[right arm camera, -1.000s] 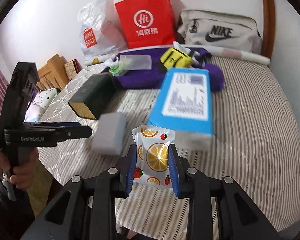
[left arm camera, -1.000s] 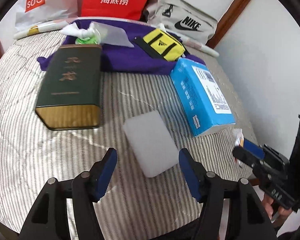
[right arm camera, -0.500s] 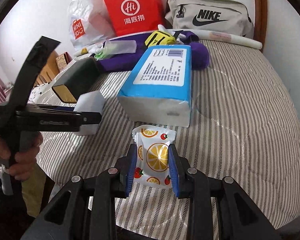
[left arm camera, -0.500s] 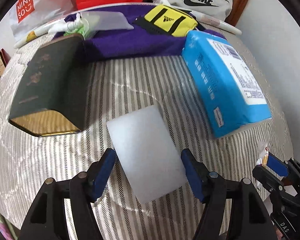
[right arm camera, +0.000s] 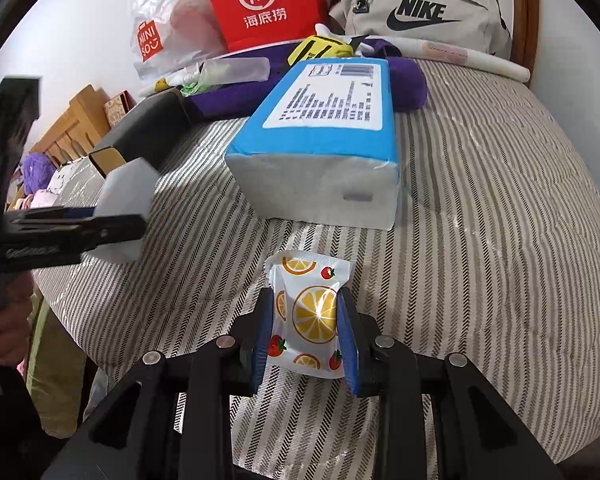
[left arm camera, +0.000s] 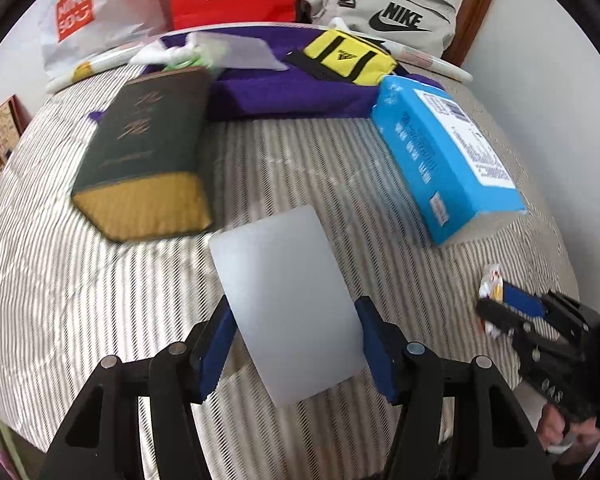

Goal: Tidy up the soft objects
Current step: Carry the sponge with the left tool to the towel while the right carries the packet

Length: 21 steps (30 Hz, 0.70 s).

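A white sponge block (left arm camera: 284, 300) lies on the striped bed (left arm camera: 100, 280), and my left gripper (left arm camera: 292, 316) straddles it. Its jaws are closing, and the blue pads (left arm camera: 220, 328) touch the block's two long sides. The right wrist view shows that same sponge (right arm camera: 126, 188) at the left, between the left gripper's fingers (right arm camera: 80, 224). My right gripper (right arm camera: 306, 300) is shut on a small fruit-print packet (right arm camera: 310, 312), held low over the bed near the front edge. In the left wrist view the right gripper (left arm camera: 516, 312) sits at the right with the packet (left arm camera: 492, 284) in it.
A blue tissue pack (right arm camera: 324, 128) lies just beyond the packet. A dark green box with a gold end (left arm camera: 148, 152) sits left of the sponge. Behind are a purple cloth (left arm camera: 284, 92), a yellow pouch (left arm camera: 348, 60), a grey Nike bag (right arm camera: 420, 12), a red paper bag (right arm camera: 260, 0) and a plastic bag (left arm camera: 88, 16).
My left gripper moved forward over the sponge, and its pads came in from clear gaps to the block's sides. The right gripper sank toward the bed, still gripping the packet.
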{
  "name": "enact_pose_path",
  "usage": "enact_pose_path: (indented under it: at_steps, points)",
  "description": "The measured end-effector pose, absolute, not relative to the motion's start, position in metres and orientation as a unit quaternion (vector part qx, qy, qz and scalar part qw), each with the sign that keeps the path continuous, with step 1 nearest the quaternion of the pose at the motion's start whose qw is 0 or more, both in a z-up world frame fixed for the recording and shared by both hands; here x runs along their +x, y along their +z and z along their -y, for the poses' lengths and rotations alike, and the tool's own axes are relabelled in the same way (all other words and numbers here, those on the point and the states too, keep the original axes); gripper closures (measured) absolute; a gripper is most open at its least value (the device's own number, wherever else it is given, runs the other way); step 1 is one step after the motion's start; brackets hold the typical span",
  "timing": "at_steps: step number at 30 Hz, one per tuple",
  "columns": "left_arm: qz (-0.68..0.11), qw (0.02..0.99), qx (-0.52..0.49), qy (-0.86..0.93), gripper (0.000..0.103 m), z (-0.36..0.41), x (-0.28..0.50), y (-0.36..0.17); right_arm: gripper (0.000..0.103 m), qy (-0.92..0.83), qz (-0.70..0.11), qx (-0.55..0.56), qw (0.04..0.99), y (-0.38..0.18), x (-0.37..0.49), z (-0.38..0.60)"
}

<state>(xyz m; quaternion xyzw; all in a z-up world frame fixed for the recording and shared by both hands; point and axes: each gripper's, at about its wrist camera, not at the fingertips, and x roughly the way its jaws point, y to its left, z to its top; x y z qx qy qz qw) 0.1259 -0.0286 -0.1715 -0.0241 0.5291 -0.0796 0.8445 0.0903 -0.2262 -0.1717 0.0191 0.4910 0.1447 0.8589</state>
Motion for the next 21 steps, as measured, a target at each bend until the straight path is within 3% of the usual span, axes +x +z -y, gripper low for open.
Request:
enact_pose_path:
  at_steps: [21]
  points:
    - [-0.539,0.839,-0.056,-0.043,0.045,-0.044,0.096,-0.181,0.072,0.126,-0.501,0.022,0.856,-0.168,0.088,0.222]
